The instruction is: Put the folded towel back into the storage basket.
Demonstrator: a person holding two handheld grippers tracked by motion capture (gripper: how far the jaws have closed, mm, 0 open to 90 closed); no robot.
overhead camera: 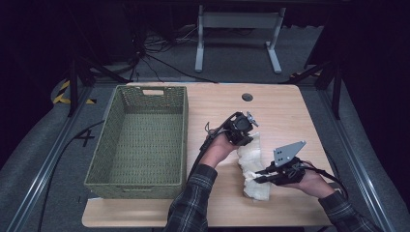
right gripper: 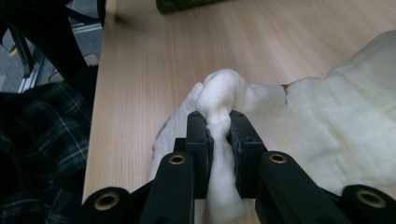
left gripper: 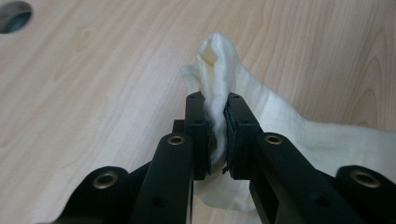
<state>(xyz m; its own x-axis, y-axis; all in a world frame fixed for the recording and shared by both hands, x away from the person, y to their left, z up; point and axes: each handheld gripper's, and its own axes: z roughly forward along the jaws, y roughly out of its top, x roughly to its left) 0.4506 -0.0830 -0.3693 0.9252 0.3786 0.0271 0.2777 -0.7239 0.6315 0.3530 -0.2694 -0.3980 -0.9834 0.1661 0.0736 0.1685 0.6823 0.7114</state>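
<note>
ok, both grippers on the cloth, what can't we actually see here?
- Cloth far end: high view, hidden under the left gripper.
- Cloth's full shape: left gripper view, cut off at the right edge and covered by the jaws.
- Basket: right gripper view, cut by the top edge.
- Right gripper pads: high view, too small and dark.

Cream fleecy cloth point(overhead camera: 253, 166), rumpled, stretched between both tongs: one bunched end pinched in left tongs point(left gripper: 217, 135), other in right tongs point(right gripper: 219, 140), middle sagging onto table point(overhead camera: 290, 111).
</note>
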